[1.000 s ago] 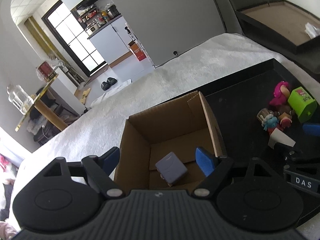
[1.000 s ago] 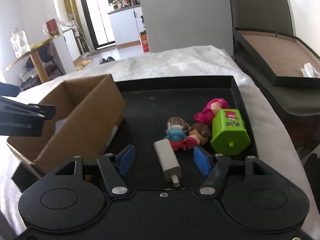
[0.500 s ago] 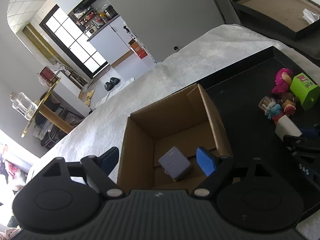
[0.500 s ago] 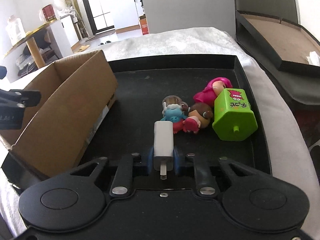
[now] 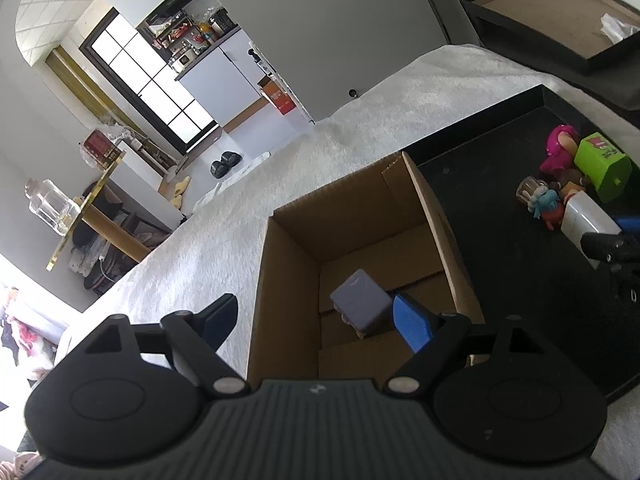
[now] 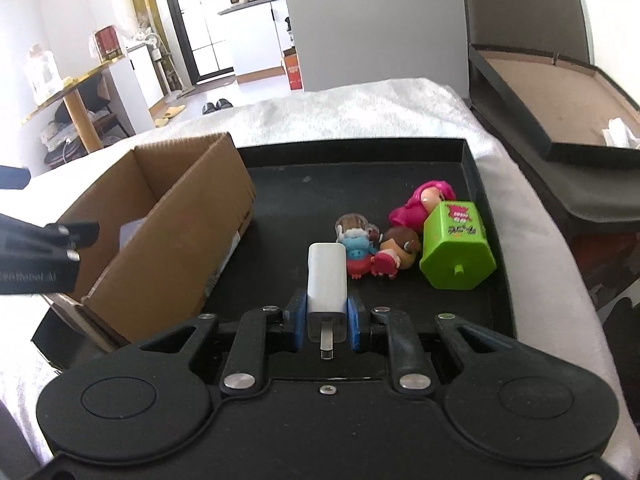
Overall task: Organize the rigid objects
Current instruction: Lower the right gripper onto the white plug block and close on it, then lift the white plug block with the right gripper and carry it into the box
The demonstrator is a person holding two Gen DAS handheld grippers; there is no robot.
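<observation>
Above the black tray (image 6: 472, 160), your right gripper (image 6: 327, 322) pinches the white charger (image 6: 326, 280); swinging boxward, its smooth sides could slip free.

Both tools share one build. The right gripper (image 6: 327, 322) has a matte black body with two round, disc-shaped housings, each embossed with a shallow circle, and angular black link arms pinned by silver rivets. A small screw sits at the centre of its front edge. Its fingers (image 6: 297, 326) carry bright blue pads. The left gripper (image 5: 316, 322) looks the same, except for a ribbed grey-black centre plate with a tiny pale emblem; faint white lettering marks its side.
</observation>
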